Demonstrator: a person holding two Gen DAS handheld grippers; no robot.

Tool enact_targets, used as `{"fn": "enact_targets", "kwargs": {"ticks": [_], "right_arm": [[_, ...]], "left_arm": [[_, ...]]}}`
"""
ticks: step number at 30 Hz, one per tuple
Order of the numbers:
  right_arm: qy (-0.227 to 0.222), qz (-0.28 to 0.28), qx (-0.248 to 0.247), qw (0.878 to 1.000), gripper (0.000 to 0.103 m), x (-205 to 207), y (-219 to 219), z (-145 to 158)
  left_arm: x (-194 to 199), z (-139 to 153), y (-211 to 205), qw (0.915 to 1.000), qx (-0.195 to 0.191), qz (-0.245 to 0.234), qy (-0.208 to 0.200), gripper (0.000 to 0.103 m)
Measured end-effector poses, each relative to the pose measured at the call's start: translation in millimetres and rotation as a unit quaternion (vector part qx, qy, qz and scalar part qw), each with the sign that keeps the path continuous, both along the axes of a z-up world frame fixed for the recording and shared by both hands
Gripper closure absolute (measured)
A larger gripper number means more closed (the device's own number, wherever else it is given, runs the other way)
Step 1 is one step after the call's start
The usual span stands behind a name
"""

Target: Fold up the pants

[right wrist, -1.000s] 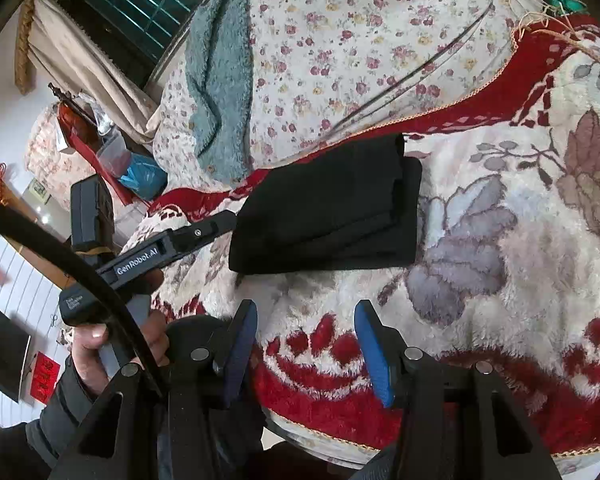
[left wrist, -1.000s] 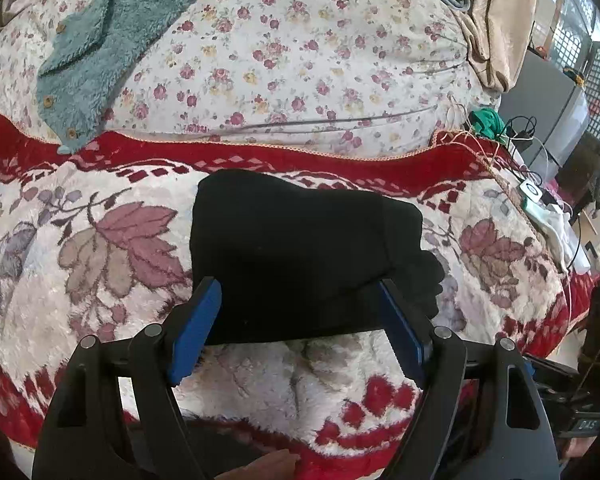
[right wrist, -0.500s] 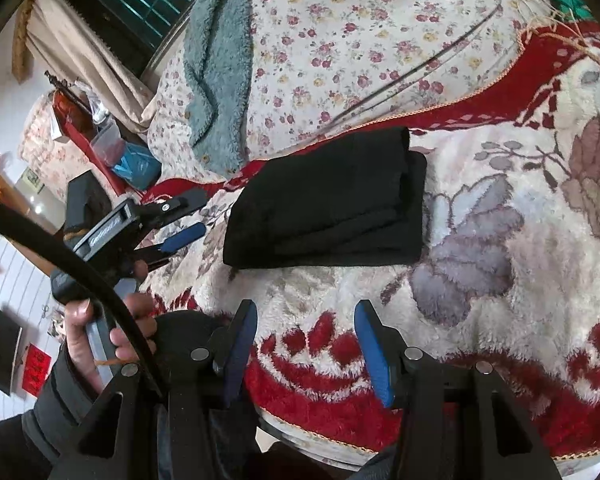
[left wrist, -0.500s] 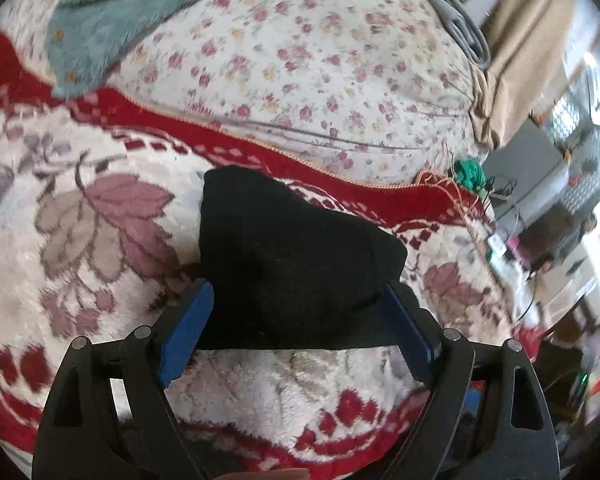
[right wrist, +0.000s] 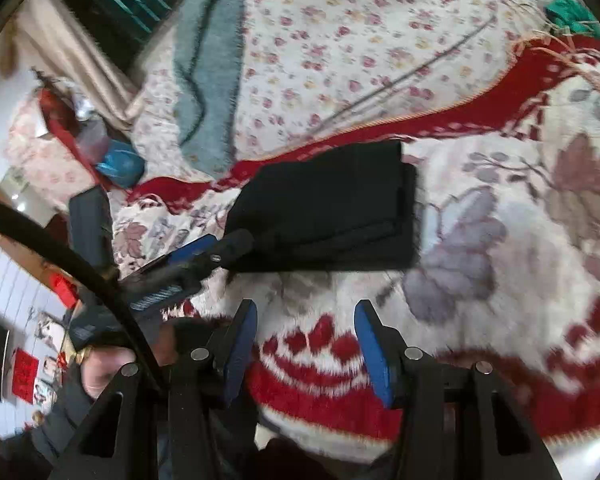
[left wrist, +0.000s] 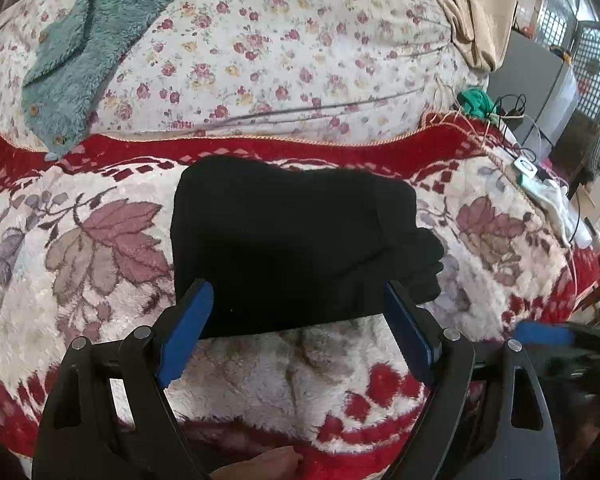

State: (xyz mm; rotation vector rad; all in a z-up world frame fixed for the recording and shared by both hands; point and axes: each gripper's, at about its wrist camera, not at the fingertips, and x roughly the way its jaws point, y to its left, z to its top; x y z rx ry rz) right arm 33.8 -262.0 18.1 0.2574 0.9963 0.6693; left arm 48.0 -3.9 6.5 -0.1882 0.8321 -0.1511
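Most of the folding looks done: the black knit pants [left wrist: 288, 240] lie as a compact, thick rectangle of several stacked layers on the plush cream blanket with red border and leaf pattern [left wrist: 100, 248], near the blanket's far red edge. On the packet's right side the lower layers stick out a little past the top one, so the stack is not quite square; in my judgement only a small tidy of that side, or nothing at all, is left. The left gripper [left wrist: 300, 320] hovers at the near edge of the pants with its blue-padded fingers spread wide and nothing between them; whether the tips touch the cloth I cannot tell. The right gripper [right wrist: 306, 344] sits further back over the red scalloped hem, fingers likewise apart and empty. The pants look soft, matte and dense, with rounded folds; the blanket is deep and fluffy. Beyond lies a thin quilt printed with small roses [left wrist: 292, 48], and on its far left a shaggy teal garment with buttons [left wrist: 84, 44].
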Motion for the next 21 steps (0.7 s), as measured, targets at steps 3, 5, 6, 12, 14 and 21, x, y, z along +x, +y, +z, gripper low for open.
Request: {"fn": "enact_targets", "kwargs": {"ticks": [3, 5, 6, 12, 14, 21], "right_arm": [[0.012, 0.009, 0.011, 1.0, 0.054, -10, 0, 24], [-0.01, 0.021, 0.058, 0.998, 0.053, -15, 2, 30], [-0.019, 0.022, 0.068, 0.997, 0.052, -15, 5, 29], [0.01, -0.015, 0.026, 0.999, 0.052, 10, 31, -33], [-0.007, 0.002, 0.018, 1.0, 0.052, 11, 34, -28], [-0.013, -0.012, 0.06, 0.998, 0.051, 14, 15, -33]], "left_arm": [[3, -2, 7, 0.9998, -0.017, 0.008, 0.008, 0.017], [3, -2, 11, 0.9995, -0.025, 0.015, 0.009, 0.017], [3, -2, 13, 0.9994, -0.027, 0.019, 0.011, 0.017], [1, -3, 8, 0.9995, -0.015, 0.02, 0.022, 0.017], [1, -3, 1, 0.9996, 0.006, 0.018, 0.02, 0.017], [-6, -4, -12, 0.9974, 0.068, 0.025, 0.007, 0.017]]}}
